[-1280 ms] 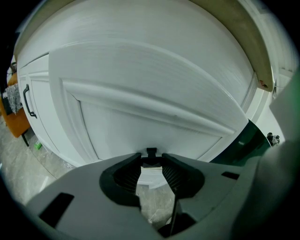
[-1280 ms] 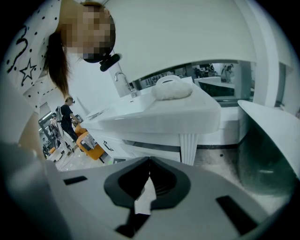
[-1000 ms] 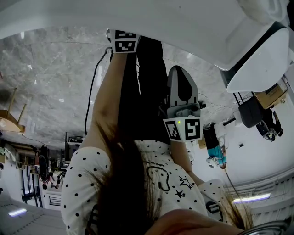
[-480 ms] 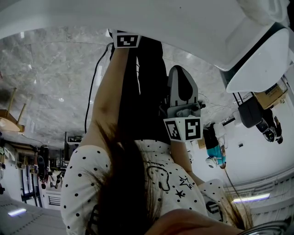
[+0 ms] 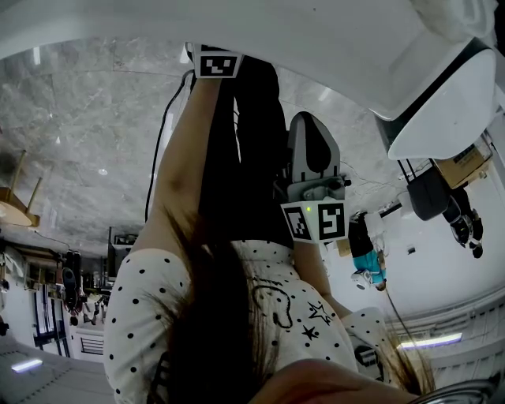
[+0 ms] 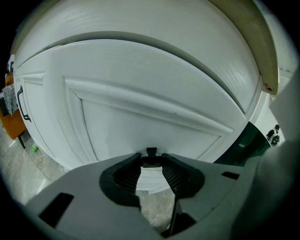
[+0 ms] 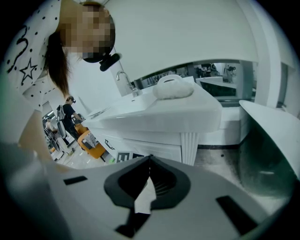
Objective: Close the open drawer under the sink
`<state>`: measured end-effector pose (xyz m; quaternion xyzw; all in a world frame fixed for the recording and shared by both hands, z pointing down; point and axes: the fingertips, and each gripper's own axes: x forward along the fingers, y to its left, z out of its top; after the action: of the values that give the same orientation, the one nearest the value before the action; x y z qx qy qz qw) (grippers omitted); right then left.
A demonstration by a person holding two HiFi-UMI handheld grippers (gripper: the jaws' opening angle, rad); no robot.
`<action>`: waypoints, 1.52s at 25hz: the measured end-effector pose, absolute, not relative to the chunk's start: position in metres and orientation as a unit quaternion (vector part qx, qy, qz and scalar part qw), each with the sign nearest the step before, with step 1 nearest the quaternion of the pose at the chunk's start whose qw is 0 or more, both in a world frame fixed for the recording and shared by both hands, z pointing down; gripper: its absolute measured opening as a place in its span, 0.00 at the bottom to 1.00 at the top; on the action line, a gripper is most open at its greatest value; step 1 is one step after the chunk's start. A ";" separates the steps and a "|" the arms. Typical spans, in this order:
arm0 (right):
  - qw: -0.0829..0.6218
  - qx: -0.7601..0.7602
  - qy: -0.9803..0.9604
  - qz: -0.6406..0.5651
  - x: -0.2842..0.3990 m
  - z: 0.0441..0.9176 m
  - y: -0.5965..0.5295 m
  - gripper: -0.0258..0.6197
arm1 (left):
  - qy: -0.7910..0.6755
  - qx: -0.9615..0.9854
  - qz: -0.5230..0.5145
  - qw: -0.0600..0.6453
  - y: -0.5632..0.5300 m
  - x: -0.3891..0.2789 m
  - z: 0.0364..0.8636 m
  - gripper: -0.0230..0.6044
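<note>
Left gripper point(image 6: 151, 160), parted, near white drawer point(image 6: 154, 124)

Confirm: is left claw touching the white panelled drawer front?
Cannot tell: left gripper view shows the left claw near the white panelled drawer front, contact or gap unclear.

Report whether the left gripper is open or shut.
Open. The left gripper shows a gap between its jaws, the white cabinet front visible through it, nothing held.

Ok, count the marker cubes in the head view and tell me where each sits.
2. One marker cube is at the top centre, against the white cabinet; the other is lower, right of centre. No more show.
</note>
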<state>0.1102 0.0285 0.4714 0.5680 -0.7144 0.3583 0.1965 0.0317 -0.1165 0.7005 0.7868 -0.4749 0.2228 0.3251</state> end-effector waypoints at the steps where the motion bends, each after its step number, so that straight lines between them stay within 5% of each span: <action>1: 0.196 0.568 -0.714 0.359 0.111 0.472 0.028 0.06 | -0.475 0.787 0.222 0.324 -0.118 0.032 0.701 0.26; 33: 0.199 0.545 -0.735 0.349 0.086 0.468 0.064 0.06 | -0.487 0.788 0.157 0.341 -0.096 0.015 0.672 0.23; 34: 0.199 0.545 -0.736 0.349 0.084 0.468 0.064 0.06 | -0.492 0.788 0.154 0.338 -0.094 0.012 0.669 0.22; 35: 0.199 0.545 -0.736 0.348 0.083 0.467 0.064 0.06 | -0.496 0.788 0.150 0.333 -0.092 0.008 0.665 0.08; 38: 0.200 0.545 -0.737 0.346 0.083 0.463 0.063 0.06 | -0.487 0.796 0.152 0.325 -0.087 0.009 0.656 0.05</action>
<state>0.0830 0.0632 0.4633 0.5450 -0.7373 0.3456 0.1996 0.0090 -0.0866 0.6555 0.7959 -0.4875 0.1516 0.3253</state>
